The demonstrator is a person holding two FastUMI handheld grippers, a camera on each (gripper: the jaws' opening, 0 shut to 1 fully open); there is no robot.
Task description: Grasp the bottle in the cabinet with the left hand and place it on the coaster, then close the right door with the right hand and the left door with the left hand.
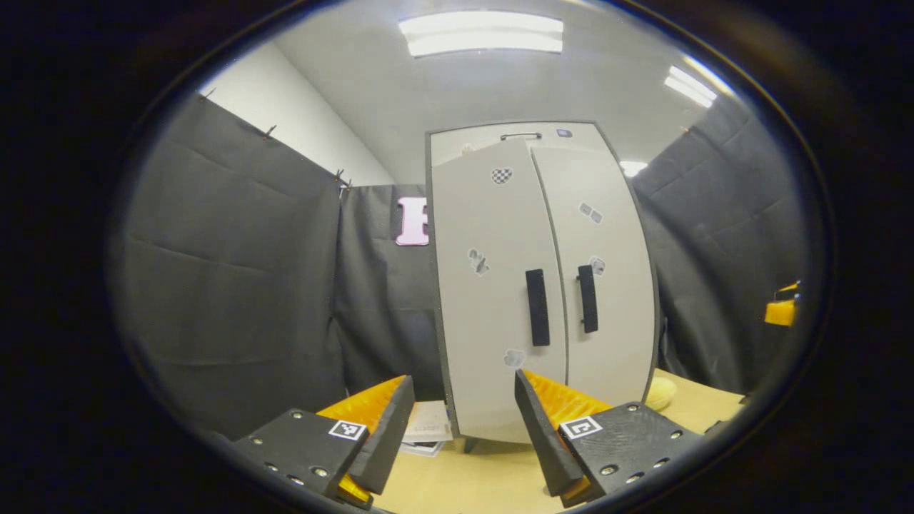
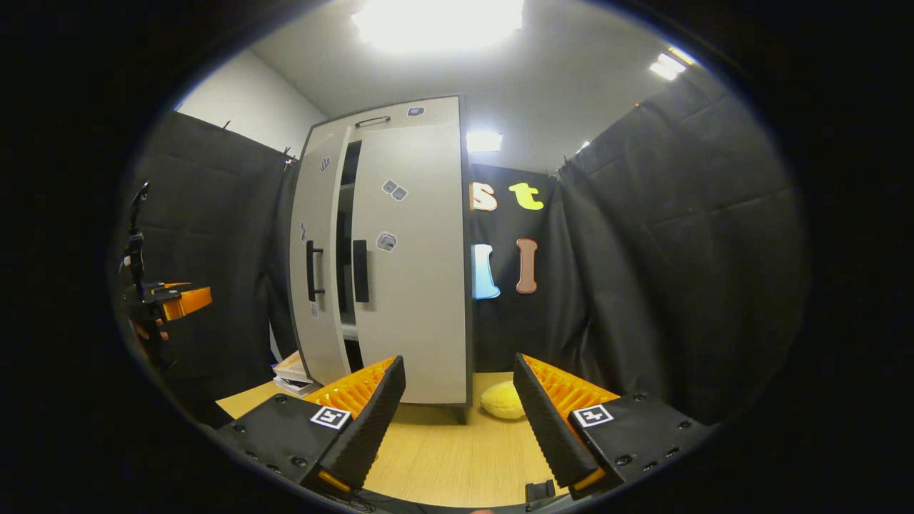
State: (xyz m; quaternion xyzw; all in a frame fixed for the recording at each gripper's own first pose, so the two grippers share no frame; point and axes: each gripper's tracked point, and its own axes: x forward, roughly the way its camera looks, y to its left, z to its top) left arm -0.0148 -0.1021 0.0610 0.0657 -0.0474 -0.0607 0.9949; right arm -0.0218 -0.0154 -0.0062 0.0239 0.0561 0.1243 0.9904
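- Nearest in the left gripper view, the left gripper [image 1: 464, 428] was spread wide with nothing between its fingers, hanging just above the wooden table [image 1: 493, 485].
- In the right gripper view, the right gripper [image 2: 457, 421] was likewise released and empty, its fingers parted over the same pale tabletop.
- The left gripper also turned up far off at the left edge of the right gripper view, with a hand [image 2: 146, 330] wrapped on it below.
- Straight ahead stood the grey cabinet [image 1: 500, 135], tall and upright on the table.
- Its right door [image 1: 607, 285] looked flush with the frame.
- Its left door [image 1: 493, 300] stood slightly ajar; from the right gripper view a dark slit showed between the two doors, with a pale shelf edge inside.
- Each door carried a black vertical handle [image 1: 538, 307] near the middle seam, and several small stickers [image 1: 502, 175] dotted the fronts.
- A yellow rounded object [image 2: 503, 400] lay on the table just beside the cabinet's right foot; I could not tell what it was.
- A small stack of books [image 2: 293, 373] or papers lay on the table by the cabinet's left side.
- As for the bottle and the coaster, I could not tell where either one was.
- Black cloth hung on all sides, with bright ceiling lights [image 1: 482, 34] overhead.
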